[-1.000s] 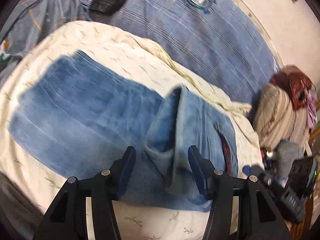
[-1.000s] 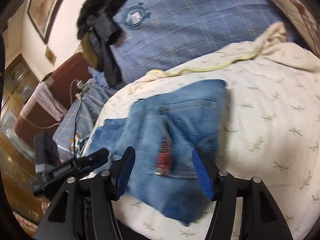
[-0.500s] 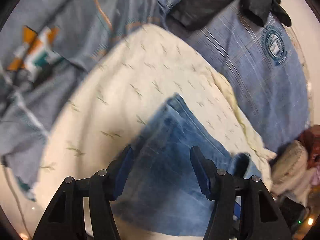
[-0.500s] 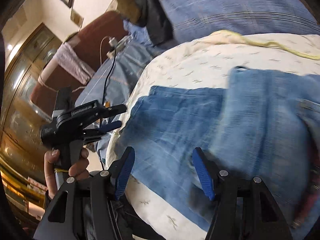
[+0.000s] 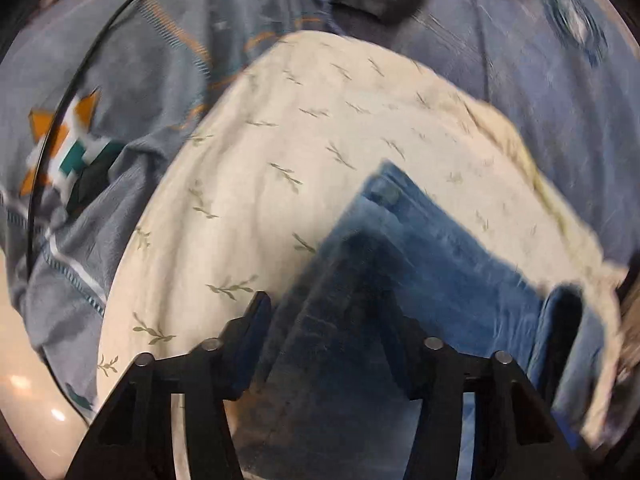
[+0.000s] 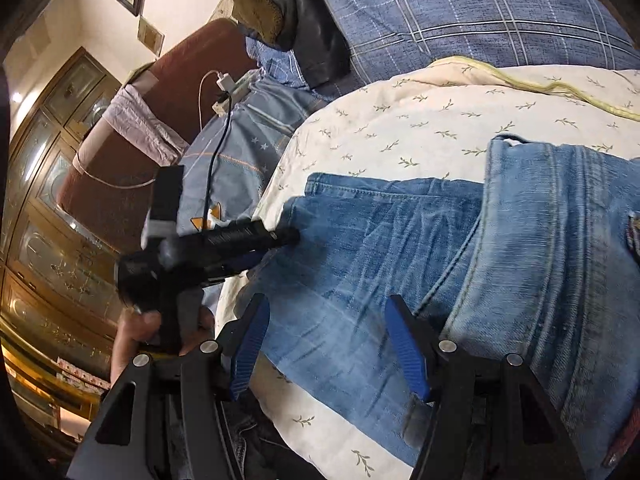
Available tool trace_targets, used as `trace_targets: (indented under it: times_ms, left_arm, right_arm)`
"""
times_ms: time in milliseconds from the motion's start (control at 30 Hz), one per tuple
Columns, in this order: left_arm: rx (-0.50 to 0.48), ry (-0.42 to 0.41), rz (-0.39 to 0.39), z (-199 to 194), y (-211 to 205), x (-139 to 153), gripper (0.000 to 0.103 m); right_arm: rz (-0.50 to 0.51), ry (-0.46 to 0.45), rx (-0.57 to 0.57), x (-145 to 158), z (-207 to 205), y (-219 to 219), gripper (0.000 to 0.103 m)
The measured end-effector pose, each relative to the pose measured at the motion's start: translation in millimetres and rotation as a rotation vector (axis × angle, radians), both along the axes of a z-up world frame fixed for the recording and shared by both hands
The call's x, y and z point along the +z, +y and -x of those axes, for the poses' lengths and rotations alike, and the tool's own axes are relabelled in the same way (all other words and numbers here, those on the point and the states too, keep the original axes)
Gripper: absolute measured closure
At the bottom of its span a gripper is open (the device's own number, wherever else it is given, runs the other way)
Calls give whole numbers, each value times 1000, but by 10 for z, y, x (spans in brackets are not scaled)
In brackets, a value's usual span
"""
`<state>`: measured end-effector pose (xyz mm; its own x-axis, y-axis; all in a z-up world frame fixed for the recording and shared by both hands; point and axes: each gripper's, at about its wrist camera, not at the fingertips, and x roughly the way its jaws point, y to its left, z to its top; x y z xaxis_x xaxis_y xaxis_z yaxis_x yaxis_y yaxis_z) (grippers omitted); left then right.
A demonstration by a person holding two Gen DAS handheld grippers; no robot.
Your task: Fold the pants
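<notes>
Blue jeans [image 6: 400, 248] lie on a cream leaf-print quilt [image 6: 400, 128], the waist part folded over the legs at the right [image 6: 560, 264]. In the left wrist view the leg ends [image 5: 400, 248] reach toward the quilt's far side. My left gripper [image 5: 326, 344] is open, low over the leg ends; it also shows in the right wrist view [image 6: 280, 236], its tip at the hem. My right gripper [image 6: 326, 344] is open over the legs near the quilt's front edge.
A blue plaid pillow [image 6: 460, 12] and dark clothes [image 6: 304, 20] lie behind the quilt. A patterned grey-blue sheet [image 5: 120, 120] with a black cable [image 6: 218, 148] lies to the left. A brown headboard [image 6: 132, 160] and wooden cabinet [image 6: 36, 200] stand beyond.
Both grippers have swung left from the folded waist toward the leg ends. The left gripper has dropped closer to the hem. The jeans have not visibly moved.
</notes>
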<state>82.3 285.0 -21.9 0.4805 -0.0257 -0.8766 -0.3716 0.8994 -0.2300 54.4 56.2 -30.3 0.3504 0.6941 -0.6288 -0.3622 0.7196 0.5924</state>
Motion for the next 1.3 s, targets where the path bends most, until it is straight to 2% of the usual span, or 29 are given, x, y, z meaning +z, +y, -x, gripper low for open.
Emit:
trace_targets:
  times_ms: [33, 67, 100, 133, 200, 267, 367, 433, 500, 633, 700, 733, 800, 867, 933, 1033, 1067, 1200, 1300]
  left_arm:
    - [-33, -13, 3, 3, -64, 20, 87]
    - [-50, -32, 7, 24, -108, 63, 93]
    - [-62, -90, -17, 83, -160, 175, 98]
    - [-77, -166, -25, 173, -205, 312, 98]
    - [-120, -378, -39, 462, -343, 693, 98]
    - [-204, -479, -58, 656, -586, 970, 98]
    - [-329, -560, -103, 835, -1040, 1217, 98]
    - [-390, -581, -138, 926, -1251, 1304, 98]
    - [-456, -592, -158, 1012, -1494, 1322, 98]
    - [-488, -591, -189, 1178, -1544, 1304, 96]
    - [-411, -564, -201, 1040, -1336, 1262, 94]
    - [-361, -528, -175, 947, -1152, 1231, 91]
    - [-284, -421, -124, 798, -828, 1106, 79]
    - [-187, -328, -128, 636, -472, 873, 53]
    - [-83, -242, -72, 532, -85, 557, 51]
    - [5, -75, 104, 418, 279, 183, 54]
    - [6, -73, 128, 421, 338, 142, 52]
    - [6, -45, 119, 416, 441, -21, 49]
    - [-48, -35, 140, 297, 371, -100, 42]
  right_arm:
    - [-6, 0, -3, 13, 9, -27, 41]
    - [-12, -2, -10, 31, 18, -67, 41]
    - [-20, -2, -17, 53, 22, -111, 41]
    - [-28, 0, -22, 71, 21, -144, 41]
    - [-72, 6, -34, 143, 15, -266, 41]
    - [-121, 0, -48, 281, 4, -410, 41]
    - [-202, -32, -53, 548, -5, -623, 40]
    - [-250, -43, -61, 671, 4, -756, 31]
    - [-304, -44, -63, 755, 4, -918, 29]
    - [-331, -54, -108, 786, 65, -1266, 28]
    - [-325, -38, -127, 712, 84, -1362, 28]
    - [-323, -23, -131, 649, 83, -1386, 28]
    - [-306, 4, -117, 539, 67, -1335, 28]
    - [-295, 22, -97, 457, 27, -1194, 28]
    - [-287, 48, -59, 370, -50, -949, 28]
    - [-239, 78, 5, 235, -159, -513, 28]
    - [-221, 86, 31, 191, -212, -339, 28]
    - [-173, 127, 95, 14, -394, 162, 28]
    - [-149, 148, 105, -90, -500, 408, 28]
